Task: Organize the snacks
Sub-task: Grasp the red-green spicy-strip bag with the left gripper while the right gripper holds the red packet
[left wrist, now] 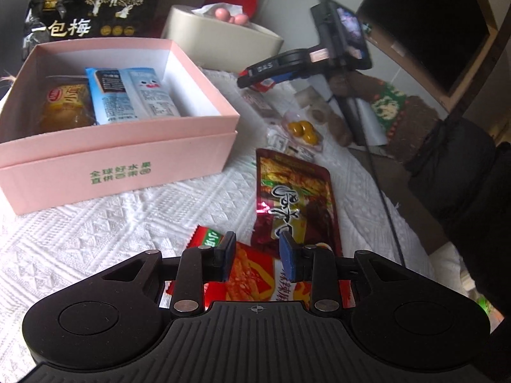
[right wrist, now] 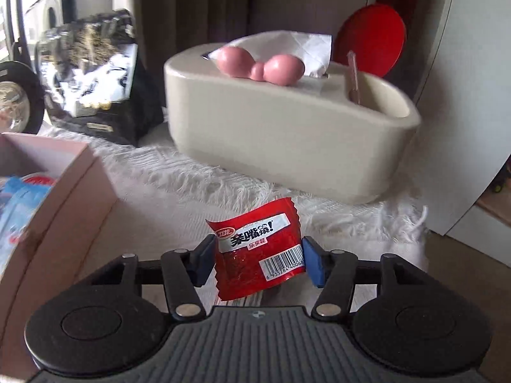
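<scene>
A pink box [left wrist: 121, 153] stands open on the white cloth, holding a blue-white packet [left wrist: 127, 95] and a yellow snack [left wrist: 65, 107]. My left gripper [left wrist: 257, 255] is open, hovering just above a red-orange snack packet [left wrist: 252, 271] on the cloth. A dark red packet [left wrist: 295, 204] lies just beyond it. My right gripper [right wrist: 258, 258] is shut on a small red snack packet [right wrist: 258, 252], held above the cloth to the right of the pink box's corner [right wrist: 73, 185]. The right gripper also shows in the left wrist view [left wrist: 258, 79], far behind.
A beige tissue holder [right wrist: 281, 134] with pink knobs stands behind. A black plum bag [left wrist: 89, 9] leans behind the box. Small wrapped snacks with yellow pieces [left wrist: 303, 129] lie on the cloth. A red round object [right wrist: 372, 38] and a knitted brown item [left wrist: 399, 118] are nearby.
</scene>
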`<state>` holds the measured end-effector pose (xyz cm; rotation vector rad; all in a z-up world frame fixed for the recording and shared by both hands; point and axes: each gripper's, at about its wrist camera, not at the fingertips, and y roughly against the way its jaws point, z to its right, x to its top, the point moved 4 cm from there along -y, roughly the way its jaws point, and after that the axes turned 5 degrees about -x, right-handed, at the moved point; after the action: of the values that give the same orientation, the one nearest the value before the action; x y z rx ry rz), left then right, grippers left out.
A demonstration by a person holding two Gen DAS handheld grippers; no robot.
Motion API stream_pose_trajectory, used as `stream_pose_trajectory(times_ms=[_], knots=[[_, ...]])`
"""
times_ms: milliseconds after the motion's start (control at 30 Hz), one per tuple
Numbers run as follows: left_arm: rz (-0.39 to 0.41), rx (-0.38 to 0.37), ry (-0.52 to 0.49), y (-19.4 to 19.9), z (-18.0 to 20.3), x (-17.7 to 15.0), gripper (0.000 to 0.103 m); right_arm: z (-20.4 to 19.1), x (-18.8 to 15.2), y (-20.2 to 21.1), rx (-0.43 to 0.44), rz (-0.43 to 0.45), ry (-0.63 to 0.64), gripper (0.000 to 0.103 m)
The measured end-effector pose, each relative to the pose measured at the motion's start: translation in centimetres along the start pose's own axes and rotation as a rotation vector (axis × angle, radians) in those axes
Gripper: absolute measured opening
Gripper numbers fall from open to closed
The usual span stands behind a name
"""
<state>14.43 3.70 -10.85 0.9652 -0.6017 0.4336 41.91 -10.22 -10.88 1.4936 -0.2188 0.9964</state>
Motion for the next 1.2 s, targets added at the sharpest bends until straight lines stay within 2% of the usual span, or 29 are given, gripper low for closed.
stream_pose_trajectory(times_ms=[133,267,433,533,667,733,833,867,933,1000,1100,1200], knots=[[-0.028,0.02,-0.02,0.6,0.6,-1.1,0.034,0.8,-2.3,5.4,0.071,0.035,-0.033,0.056],[-0.054,0.039,-0.026,2.1,0.9,-2.7,0.034,-0.4,-6.5,12.4,0.149,0.077,0.0,0.056],[-0.075,0.045,0.031,3.4,0.9,-4.3,0.034,-3.6,-12.8,18.1,0.261,0.05,0.059,0.056],[-0.061,0.057,0.11,3.5,0.4,-4.6,0.034,-6.6,-15.9,19.3,0.278,0.028,0.125,0.056],[-0.015,0.053,0.206,3.4,-1.0,-4.1,0.034,-10.0,-18.4,18.7,0.245,-0.004,0.186,0.056],[0.014,0.081,0.21,3.6,-1.9,-3.4,0.034,-11.6,-18.5,18.8,0.301,0.002,0.15,0.056],[0.034,0.143,0.209,3.7,-3.3,-2.4,0.034,-14.5,-17.9,19.3,0.45,0.017,0.14,0.056],[0.041,0.172,0.202,4.0,-3.5,-2.1,0.034,-15.3,-17.7,19.4,0.47,0.022,0.152,0.056],[0.056,0.208,0.181,4.9,-3.3,-1.7,0.034,-16.7,-17.8,19.6,0.439,0.048,0.206,0.056],[0.045,0.198,0.167,5.5,-2.4,-2.0,0.034,-16.4,-18.0,19.9,0.405,0.068,0.241,0.056],[-0.016,0.145,0.162,4.9,-1.1,-3.1,0.034,-13.0,-18.1,19.9,0.336,0.078,0.176,0.056],[-0.046,0.114,0.188,3.4,-0.9,-3.9,0.034,-9.6,-18.5,18.8,0.194,0.071,0.149,0.056]])
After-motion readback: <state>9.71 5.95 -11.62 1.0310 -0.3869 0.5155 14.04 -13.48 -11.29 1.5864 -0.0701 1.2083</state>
